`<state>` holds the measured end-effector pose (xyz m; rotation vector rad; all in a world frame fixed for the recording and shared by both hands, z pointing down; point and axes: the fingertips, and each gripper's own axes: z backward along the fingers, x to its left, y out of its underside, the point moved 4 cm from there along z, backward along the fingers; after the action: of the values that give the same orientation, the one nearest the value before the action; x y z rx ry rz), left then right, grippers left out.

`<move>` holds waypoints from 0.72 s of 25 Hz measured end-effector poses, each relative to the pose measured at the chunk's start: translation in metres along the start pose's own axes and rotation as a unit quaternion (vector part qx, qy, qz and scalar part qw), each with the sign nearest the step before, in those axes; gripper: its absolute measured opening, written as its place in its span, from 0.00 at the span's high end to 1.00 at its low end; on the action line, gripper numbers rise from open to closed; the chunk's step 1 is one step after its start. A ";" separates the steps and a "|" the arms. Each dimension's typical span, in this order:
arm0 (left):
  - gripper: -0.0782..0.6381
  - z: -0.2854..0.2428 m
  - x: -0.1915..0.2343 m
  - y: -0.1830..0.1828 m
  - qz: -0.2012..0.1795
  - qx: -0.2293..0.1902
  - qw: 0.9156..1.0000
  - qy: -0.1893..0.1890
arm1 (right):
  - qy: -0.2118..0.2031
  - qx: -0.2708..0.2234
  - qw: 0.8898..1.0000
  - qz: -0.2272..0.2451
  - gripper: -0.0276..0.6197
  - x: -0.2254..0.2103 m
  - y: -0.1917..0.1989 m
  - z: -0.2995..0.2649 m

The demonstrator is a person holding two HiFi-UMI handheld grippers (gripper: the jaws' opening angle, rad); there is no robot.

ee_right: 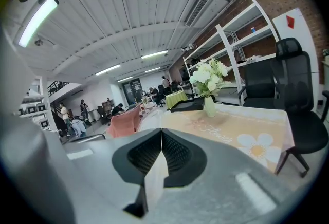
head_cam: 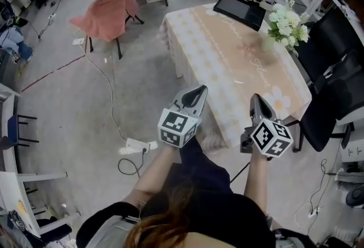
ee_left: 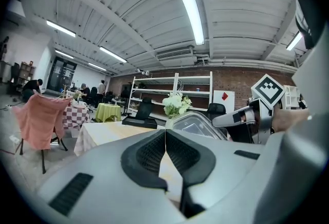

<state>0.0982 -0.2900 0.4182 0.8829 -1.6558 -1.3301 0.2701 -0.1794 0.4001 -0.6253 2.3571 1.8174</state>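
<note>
The cubes (head_cam: 177, 127) hide both hands and part of the near edge of the table (head_cam: 227, 59), while the left gripper (head_cam: 199, 92) and right gripper (head_cam: 256, 100) reach out side by side at that edge, each with jaws pressed together on nothing

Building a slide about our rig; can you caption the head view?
Left gripper and right gripper, jaws shut and empty, at the near end of a flower-print table.

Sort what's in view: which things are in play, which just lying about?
In play: left tongs, right tongs (both shut, empty), table nearest them.
Lying about: flower vase, black tray, pink-draped chair, power strip, office chair.
</note>
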 end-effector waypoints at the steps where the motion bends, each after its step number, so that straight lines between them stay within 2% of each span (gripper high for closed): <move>1: 0.88 0.003 -0.001 0.000 -0.001 -0.001 1.000 -0.001 | -0.001 -0.002 1.000 0.000 0.95 0.002 0.001 0.003; 8: 0.88 0.020 -0.012 0.002 -0.007 -0.004 1.000 0.001 | -0.008 -0.007 1.000 -0.001 0.95 0.010 0.008 0.019; 14: 0.88 0.031 -0.013 0.003 -0.009 -0.006 1.000 -0.005 | -0.019 -0.014 0.999 -0.030 0.95 0.012 0.012 0.025; 18: 0.88 0.035 -0.012 0.003 -0.008 -0.007 1.000 -0.008 | -0.020 -0.015 0.999 -0.029 0.95 0.017 0.013 0.026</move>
<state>0.0713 -0.2644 0.4156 0.8823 -1.6524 -1.3610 0.2454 -0.1560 0.3991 -0.6469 2.2660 1.8255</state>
